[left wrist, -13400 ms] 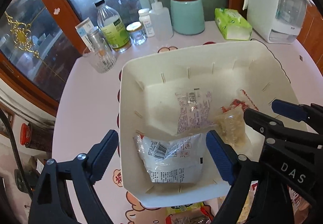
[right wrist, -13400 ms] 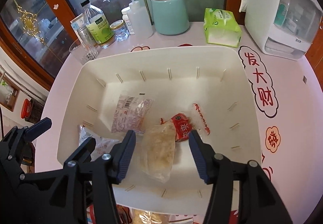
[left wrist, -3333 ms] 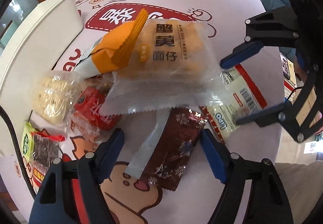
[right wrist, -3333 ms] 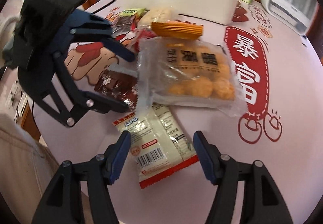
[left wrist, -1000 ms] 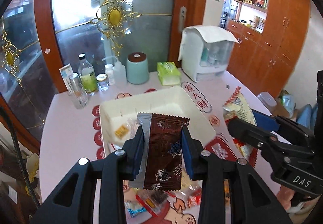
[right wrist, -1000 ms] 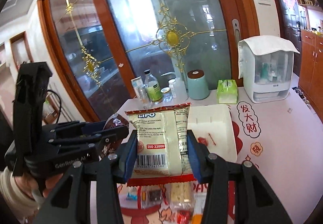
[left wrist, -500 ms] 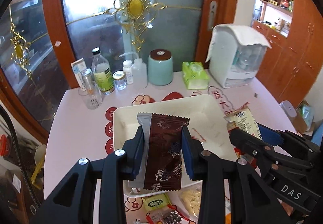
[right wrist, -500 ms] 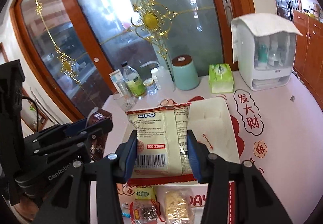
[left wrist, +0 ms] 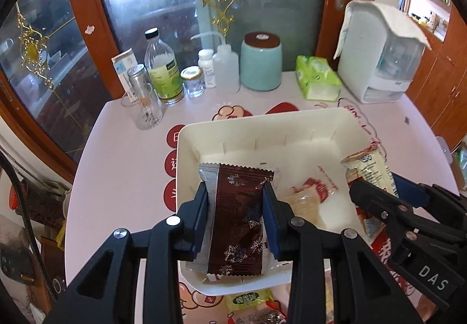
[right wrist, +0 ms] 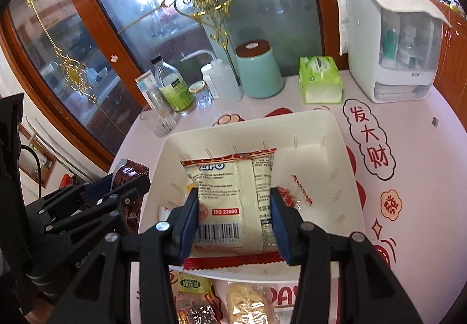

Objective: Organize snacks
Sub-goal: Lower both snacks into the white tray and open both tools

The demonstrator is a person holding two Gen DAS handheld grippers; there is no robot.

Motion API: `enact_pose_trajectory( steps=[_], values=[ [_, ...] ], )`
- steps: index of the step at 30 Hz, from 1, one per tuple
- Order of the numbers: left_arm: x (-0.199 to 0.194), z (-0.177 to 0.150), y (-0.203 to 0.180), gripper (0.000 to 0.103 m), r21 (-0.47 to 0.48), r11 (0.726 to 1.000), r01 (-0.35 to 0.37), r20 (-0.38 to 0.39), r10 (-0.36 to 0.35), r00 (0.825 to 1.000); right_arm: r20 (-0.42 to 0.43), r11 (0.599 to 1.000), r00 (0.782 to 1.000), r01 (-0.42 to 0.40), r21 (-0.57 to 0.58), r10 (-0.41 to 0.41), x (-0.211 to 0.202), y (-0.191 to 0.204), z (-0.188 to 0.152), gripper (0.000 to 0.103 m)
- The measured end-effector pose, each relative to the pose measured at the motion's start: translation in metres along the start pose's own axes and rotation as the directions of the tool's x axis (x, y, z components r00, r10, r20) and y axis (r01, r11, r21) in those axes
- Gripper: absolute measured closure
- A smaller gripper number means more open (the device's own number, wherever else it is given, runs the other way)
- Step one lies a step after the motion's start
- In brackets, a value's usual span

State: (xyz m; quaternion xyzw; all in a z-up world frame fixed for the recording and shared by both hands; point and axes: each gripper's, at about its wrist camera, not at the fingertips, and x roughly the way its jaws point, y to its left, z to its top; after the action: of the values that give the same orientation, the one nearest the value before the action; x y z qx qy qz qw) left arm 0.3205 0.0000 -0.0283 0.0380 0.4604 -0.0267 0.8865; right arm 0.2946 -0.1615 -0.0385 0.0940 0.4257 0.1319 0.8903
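- Left gripper (left wrist: 237,217) clamped on brown snack packet (left wrist: 238,219), long axis upright, above near left part of white bin (left wrist: 186,154).
- Right gripper (right wrist: 233,219) closed on pale biscuit packet (right wrist: 233,204), over bin's near edge.
- Other snacks (left wrist: 309,198) already on bin floor; nothing blocking the drop.

Your brown packet (left wrist: 238,224) hides the tray floor (left wrist: 294,160) behind it | loose snacks (right wrist: 251,306) on the desk (right wrist: 414,149): cut off by your lower edge | small print on your cream packet (right wrist: 230,201): too small to read
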Motion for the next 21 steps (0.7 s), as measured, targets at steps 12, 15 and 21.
enact_pose_trajectory(
  steps=[12,15,21],
  values=[
    [0.041,-0.008,0.013,0.070,-0.032,0.999,-0.027,-0.086,0.024,0.996,-0.075,0.999,0.997,-0.008,0.041,0.011,0.029,-0.019,0.005,0.057],
    [0.046,-0.009,0.012,0.070,-0.030,0.999,-0.029,-0.095,0.027,0.995,-0.097,0.999,0.995,0.019,0.047,-0.014,0.040,-0.021,0.005,0.057],
    [0.050,-0.014,0.007,0.023,-0.023,0.998,-0.054,-0.100,0.051,0.994,-0.183,0.996,0.981,0.077,0.051,-0.066,0.063,-0.024,-0.004,0.055]
  ],
)
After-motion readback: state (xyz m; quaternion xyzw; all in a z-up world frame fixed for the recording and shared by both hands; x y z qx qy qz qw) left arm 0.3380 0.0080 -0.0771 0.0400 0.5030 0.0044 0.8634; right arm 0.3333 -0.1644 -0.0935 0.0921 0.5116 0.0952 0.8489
